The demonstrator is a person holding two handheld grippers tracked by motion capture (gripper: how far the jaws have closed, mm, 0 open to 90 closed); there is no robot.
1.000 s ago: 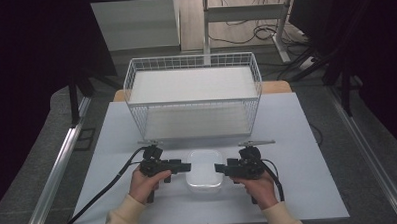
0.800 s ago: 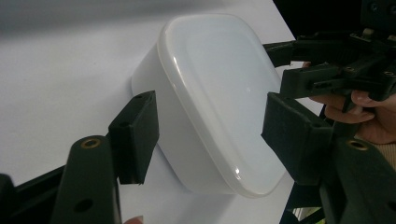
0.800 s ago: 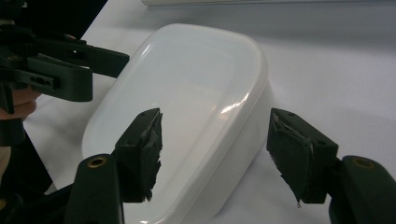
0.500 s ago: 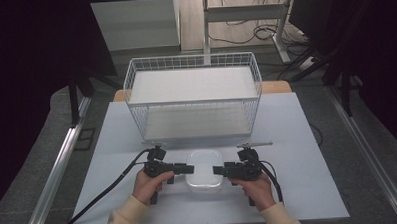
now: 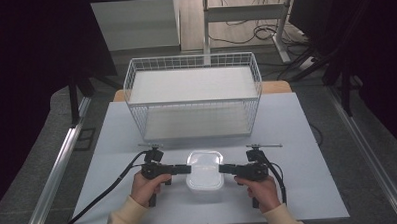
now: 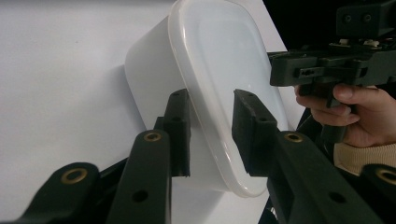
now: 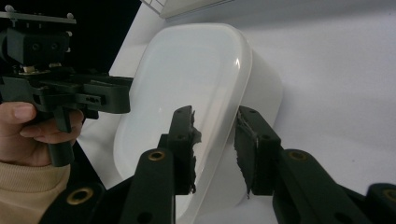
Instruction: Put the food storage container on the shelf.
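Container (image 5: 204,169) is one white plastic box with its lid on, sitting on the white table (image 5: 317,138) near the person's edge, in front of the wire basket (image 5: 193,94) and well apart from it. It looks to me light and probably empty, though the milky plastic hides the inside. The walls seem stiff enough, but the surface is smooth and glossy, so I think it can slip. The lid rim stands out a little over the walls, and this lip is the natural place for taking hold.

The left gripper (image 6: 211,133) has its jaws spread, one on each side of the lid rim at the box's left side; I see a gap, so it is not clamped yet. The right gripper (image 7: 215,149) is the same at the opposite side, jaws apart around the rim, with rough worn padding on them. A grip from both sides at once should keep the box level.

I count one container, one basket with two levels, two grippers, and two hands (image 5: 148,186).
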